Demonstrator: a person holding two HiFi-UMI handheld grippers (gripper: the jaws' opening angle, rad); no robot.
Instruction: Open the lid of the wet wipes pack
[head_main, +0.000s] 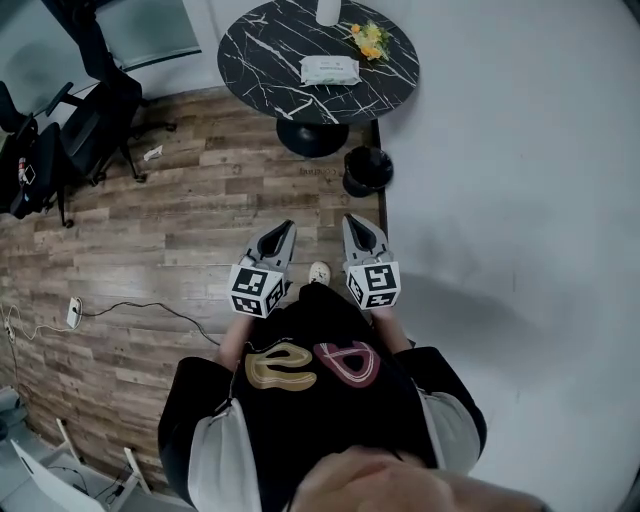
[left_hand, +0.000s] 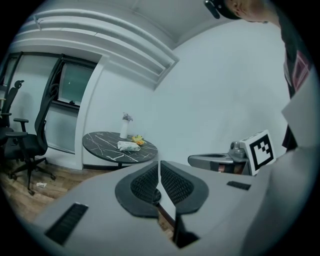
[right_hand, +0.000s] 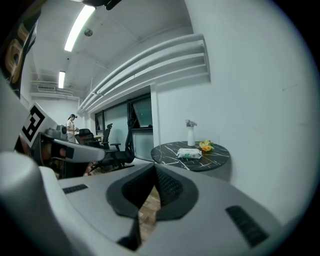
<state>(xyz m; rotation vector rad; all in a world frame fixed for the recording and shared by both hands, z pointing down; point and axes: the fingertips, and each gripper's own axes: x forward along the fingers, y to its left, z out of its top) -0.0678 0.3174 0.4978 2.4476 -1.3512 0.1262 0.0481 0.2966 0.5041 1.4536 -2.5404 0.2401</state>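
The wet wipes pack (head_main: 330, 69) lies flat on a round black marble table (head_main: 260, 50), far ahead of both grippers. It shows small in the left gripper view (left_hand: 128, 146) and in the right gripper view (right_hand: 189, 153). A white vase (head_main: 328, 10) and yellow flowers (head_main: 370, 40) stand beside it. My left gripper (head_main: 284, 230) and right gripper (head_main: 357, 222) are held side by side in front of the person's body, over the wood floor and pointing at the table. Both have their jaws together with nothing between them, as the left gripper (left_hand: 159, 170) and right gripper (right_hand: 154, 172) views show.
A black bin (head_main: 367, 170) stands on the floor by the table's foot. Black office chairs (head_main: 90, 120) sit at the left. A cable (head_main: 140, 308) runs over the wood floor. A white wall (head_main: 520, 180) runs along the right. A person (right_hand: 72, 125) stands far back.
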